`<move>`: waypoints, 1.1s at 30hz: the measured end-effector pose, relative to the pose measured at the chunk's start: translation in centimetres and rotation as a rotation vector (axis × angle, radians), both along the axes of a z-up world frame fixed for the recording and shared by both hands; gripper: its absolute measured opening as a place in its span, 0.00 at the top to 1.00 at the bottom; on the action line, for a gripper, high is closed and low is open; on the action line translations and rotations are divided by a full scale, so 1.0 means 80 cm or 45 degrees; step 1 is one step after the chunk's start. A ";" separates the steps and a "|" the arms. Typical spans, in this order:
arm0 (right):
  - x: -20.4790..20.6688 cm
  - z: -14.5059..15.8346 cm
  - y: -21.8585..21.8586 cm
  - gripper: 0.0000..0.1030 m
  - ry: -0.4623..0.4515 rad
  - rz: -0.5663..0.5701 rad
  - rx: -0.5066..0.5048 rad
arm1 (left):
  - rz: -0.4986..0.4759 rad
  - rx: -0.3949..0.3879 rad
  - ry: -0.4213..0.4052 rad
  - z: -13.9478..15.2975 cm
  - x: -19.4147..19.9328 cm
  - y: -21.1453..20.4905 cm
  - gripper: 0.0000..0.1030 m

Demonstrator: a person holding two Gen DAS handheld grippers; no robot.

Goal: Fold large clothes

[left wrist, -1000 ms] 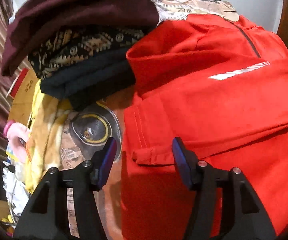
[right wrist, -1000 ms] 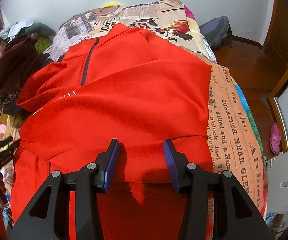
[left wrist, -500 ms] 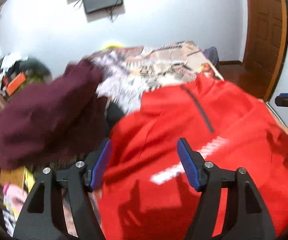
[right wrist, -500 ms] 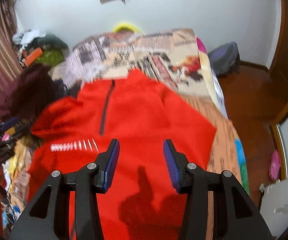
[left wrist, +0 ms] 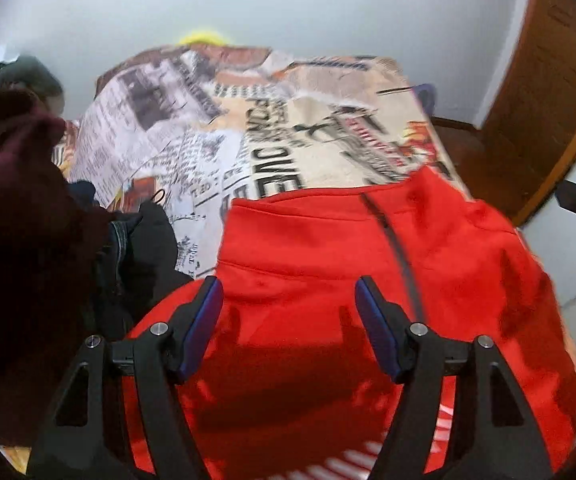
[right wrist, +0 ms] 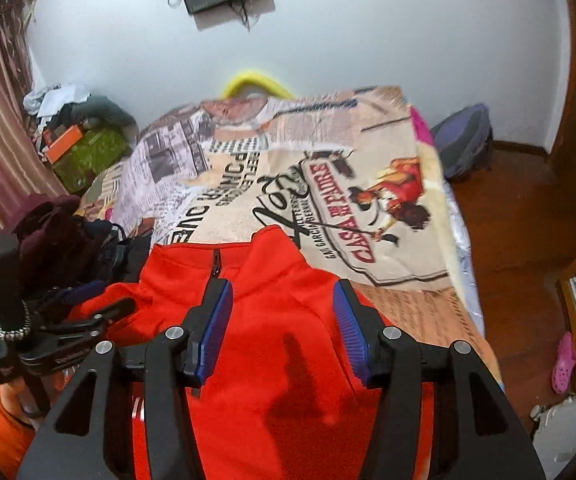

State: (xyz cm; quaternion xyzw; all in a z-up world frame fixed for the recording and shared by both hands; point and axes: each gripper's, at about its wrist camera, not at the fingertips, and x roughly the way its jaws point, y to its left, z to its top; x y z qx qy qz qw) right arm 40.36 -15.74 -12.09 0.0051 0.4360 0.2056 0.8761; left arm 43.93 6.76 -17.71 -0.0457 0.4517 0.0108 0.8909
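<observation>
both grippers lifted off the red jacket [right wrist: 271, 368] — fingers of left gripper [left wrist: 290, 312] and right gripper [right wrist: 283, 312] parted, just widened, empty

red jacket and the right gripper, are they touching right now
Apart. In the right wrist view the right gripper stands open above the red jacket, with nothing between its blue pads; its shadow falls on the cloth ahead of the fingers, so it hangs clear.

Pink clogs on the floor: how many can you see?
1. A single pink clog lies on the wooden floor at the right edge of the right wrist view, beside the bed. Its partner may be hidden behind the bed or outside the picture.
</observation>
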 end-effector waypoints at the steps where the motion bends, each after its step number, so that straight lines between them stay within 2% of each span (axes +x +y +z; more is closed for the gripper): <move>1: 0.009 -0.006 0.004 0.53 0.016 0.011 -0.006 | 0.026 0.032 0.016 -0.010 0.009 0.000 0.34; 3: 0.027 -0.020 0.015 0.53 0.029 0.025 -0.024 | 0.049 0.071 0.039 -0.028 0.024 0.003 0.34; 5: 0.048 -0.039 0.025 0.53 0.051 0.029 -0.047 | 0.068 0.067 0.061 -0.045 0.040 0.012 0.34; 7: 0.065 -0.057 0.031 0.53 0.117 0.055 -0.052 | 0.085 -0.002 0.080 -0.056 0.048 0.025 0.34; 10: 0.085 -0.085 0.039 0.53 0.209 0.078 -0.065 | 0.096 -0.166 0.089 -0.068 0.056 0.045 0.28; 12: 0.095 -0.103 0.044 0.52 0.270 0.079 -0.097 | 0.065 -0.263 0.093 -0.074 0.058 0.052 0.28; 15: 0.100 -0.113 0.044 0.44 0.278 0.082 -0.077 | 0.028 -0.323 0.084 -0.078 0.057 0.055 0.28; 18: 0.101 -0.116 0.041 0.42 0.297 0.074 -0.054 | 0.011 -0.324 0.068 -0.074 0.052 0.052 0.35; 20: 0.100 -0.116 0.043 0.45 0.282 0.078 -0.066 | -0.004 -0.282 0.057 -0.067 0.047 0.044 0.52; 21: 0.098 -0.115 0.042 0.49 0.271 0.076 -0.070 | -0.014 -0.252 0.049 -0.063 0.046 0.039 0.58; 23: 0.093 -0.114 0.044 0.61 0.235 0.071 -0.095 | -0.044 -0.190 0.041 -0.056 0.044 0.026 0.77; 25: 0.083 -0.106 0.042 0.83 0.189 0.052 -0.117 | -0.072 -0.094 0.038 -0.051 0.042 0.009 0.84; 27: 0.078 -0.098 0.040 0.91 0.182 0.045 -0.094 | -0.087 0.020 0.021 -0.045 0.037 -0.007 0.85; 29: 0.066 -0.082 0.036 0.92 0.158 0.053 -0.075 | -0.111 0.089 -0.021 -0.028 0.024 -0.019 0.86; 33: 0.033 -0.038 0.032 0.92 0.076 0.084 -0.046 | -0.166 0.115 -0.115 0.018 -0.009 -0.028 0.87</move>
